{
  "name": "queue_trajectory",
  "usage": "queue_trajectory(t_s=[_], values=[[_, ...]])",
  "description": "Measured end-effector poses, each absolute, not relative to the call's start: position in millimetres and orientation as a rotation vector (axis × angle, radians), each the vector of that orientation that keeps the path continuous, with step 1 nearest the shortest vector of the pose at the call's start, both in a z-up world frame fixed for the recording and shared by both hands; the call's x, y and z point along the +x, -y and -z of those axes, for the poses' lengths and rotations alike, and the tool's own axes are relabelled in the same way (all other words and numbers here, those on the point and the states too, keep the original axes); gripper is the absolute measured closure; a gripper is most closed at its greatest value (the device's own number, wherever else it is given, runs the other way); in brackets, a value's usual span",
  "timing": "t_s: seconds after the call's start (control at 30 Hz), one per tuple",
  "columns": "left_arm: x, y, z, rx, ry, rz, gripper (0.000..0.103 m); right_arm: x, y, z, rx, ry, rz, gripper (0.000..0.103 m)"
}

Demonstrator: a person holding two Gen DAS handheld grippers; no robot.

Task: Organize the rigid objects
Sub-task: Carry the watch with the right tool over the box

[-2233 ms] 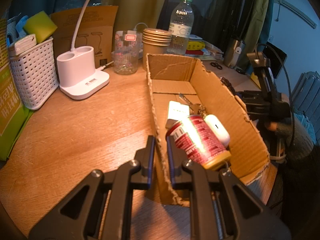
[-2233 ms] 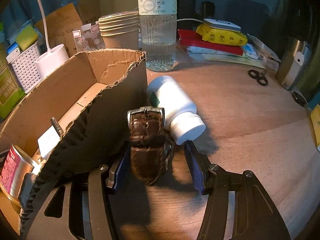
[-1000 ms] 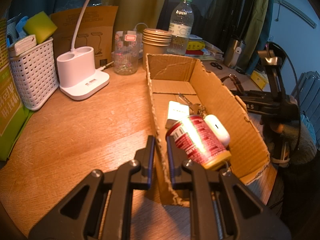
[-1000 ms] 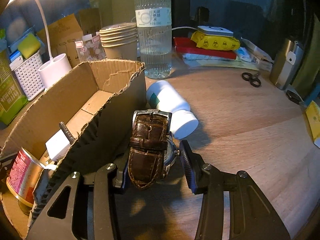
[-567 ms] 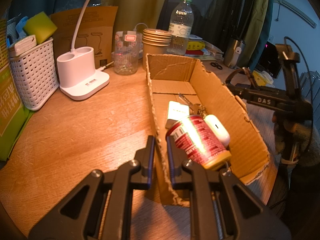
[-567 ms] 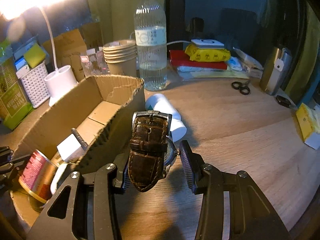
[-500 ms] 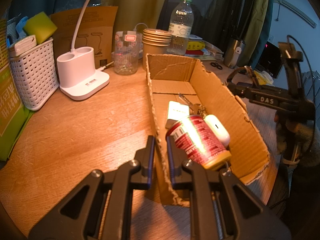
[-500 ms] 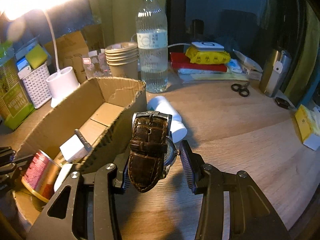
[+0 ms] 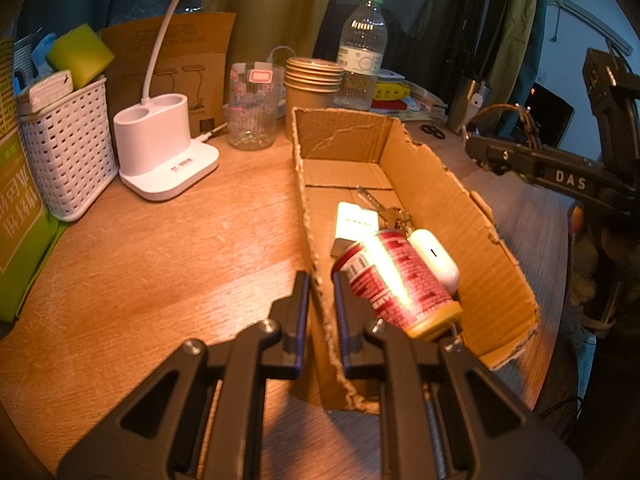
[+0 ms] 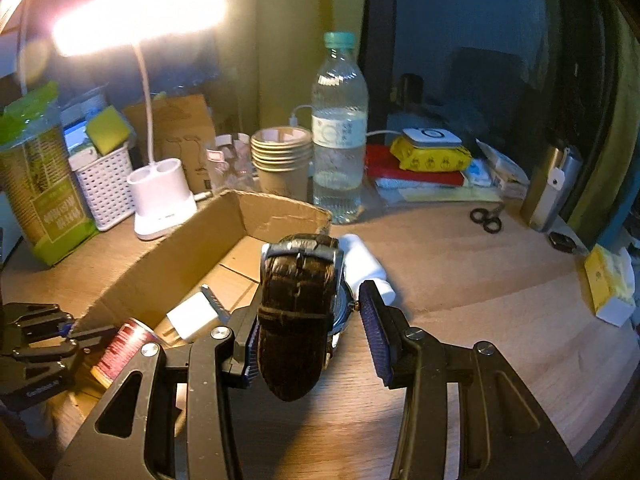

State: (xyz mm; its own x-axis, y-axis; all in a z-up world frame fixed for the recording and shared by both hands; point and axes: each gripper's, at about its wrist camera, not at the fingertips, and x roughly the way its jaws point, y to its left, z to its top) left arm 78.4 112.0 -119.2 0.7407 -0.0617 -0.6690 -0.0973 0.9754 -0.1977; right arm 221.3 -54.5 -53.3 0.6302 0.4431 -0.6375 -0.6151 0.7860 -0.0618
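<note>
1. Right hand-held gripper (image 10: 308, 320) is clamped across a brown leather-strapped watch (image 10: 298, 304), strap looped upright between the pads, carried clear of the worktop (image 10: 480, 280) and just beside the near long wall of the cardboard box (image 10: 192, 248).
2. Left hand-held gripper (image 9: 320, 312) is pinched shut on the box's other long wall, one finger outside, one inside, steadying it.
3. Already in the box: a red can (image 9: 394, 280) on its side, a white earbud case (image 9: 434, 256) against it, a white charger plug (image 9: 354, 224) and a bunch of keys (image 9: 384, 210) behind.
4. By my read the job is well past halfway: the watch is in the air, not yet in.
5. Left outside: a white pill bottle (image 10: 366, 262) lying on the worktop against the box's outer wall, likely the next candidate.
6. Room: the far end of the box floor is bare, the near end crowded, so the far half looks the better drop.
7. Edges: the box rim is torn and ragged; the dangling strap could snag on it.
8. Beyond stand a water bottle (image 10: 340, 140) and stacked paper cups (image 10: 282, 160), close to the box's far end.
</note>
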Motion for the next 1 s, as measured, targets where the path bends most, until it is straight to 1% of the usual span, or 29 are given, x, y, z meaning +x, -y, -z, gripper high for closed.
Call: queue_trajectory(t_s=[0.4, 1.0], values=[[78.3, -112.0, 119.3, -0.226, -0.738, -0.02, 0.089, 215.5, 29.6, 59.1, -0.308, -0.641, -0.68, 0.058], [78.3, -111.9, 119.3, -0.227, -0.738, -0.02, 0.089, 208.3, 4.7, 49.8, -0.329, -0.609, -0.732, 0.058]])
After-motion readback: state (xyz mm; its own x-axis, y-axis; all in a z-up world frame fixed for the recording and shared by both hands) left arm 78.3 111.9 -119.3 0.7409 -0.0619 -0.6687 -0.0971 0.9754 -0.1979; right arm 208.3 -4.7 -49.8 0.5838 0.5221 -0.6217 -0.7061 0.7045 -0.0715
